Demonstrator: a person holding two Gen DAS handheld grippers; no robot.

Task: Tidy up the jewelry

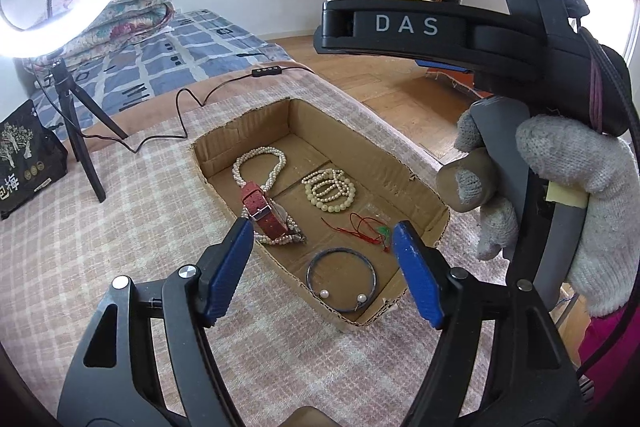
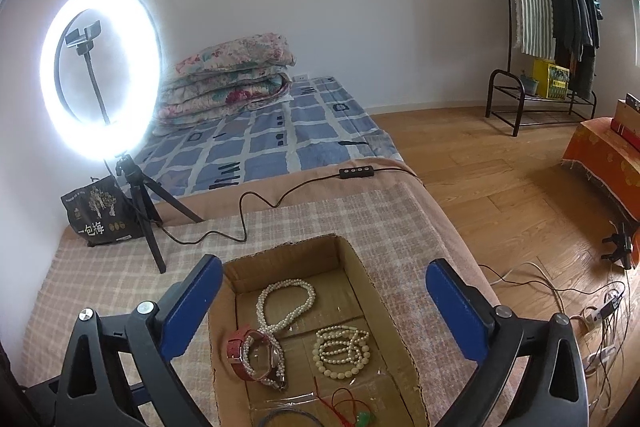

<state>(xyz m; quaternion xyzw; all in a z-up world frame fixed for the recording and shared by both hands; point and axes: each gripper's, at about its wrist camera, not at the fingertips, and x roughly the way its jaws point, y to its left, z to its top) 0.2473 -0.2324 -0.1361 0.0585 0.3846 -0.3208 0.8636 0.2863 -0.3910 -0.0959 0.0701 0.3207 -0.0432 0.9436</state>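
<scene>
Left wrist view shows you one shallow cardboard box (image 1: 362, 155) on the checked blanket (image 1: 100, 247) of the bed, holding five pieces of jewelry. One long pearl necklace (image 1: 260, 163) lies looped at the far left, with one red watch (image 1: 266, 213) resting across its near end. One cluster of cream bead bracelets (image 1: 330, 189) sits to the right, apart from the necklace. One red cord with a green pendant (image 1: 374, 229) lies nearer, and one dark wire bangle (image 1: 342, 277) tipped with two white pearls lies at the near end.

Your left gripper (image 1: 322, 273) hovers over the box's near end, jaws spread wide and holding nothing. Your right gripper (image 2: 324, 311) hangs above the box too, jaws wide apart and empty.

One lit ring light (image 2: 100, 67) stands on its tripod beside one black snack bag (image 2: 100, 211).
</scene>
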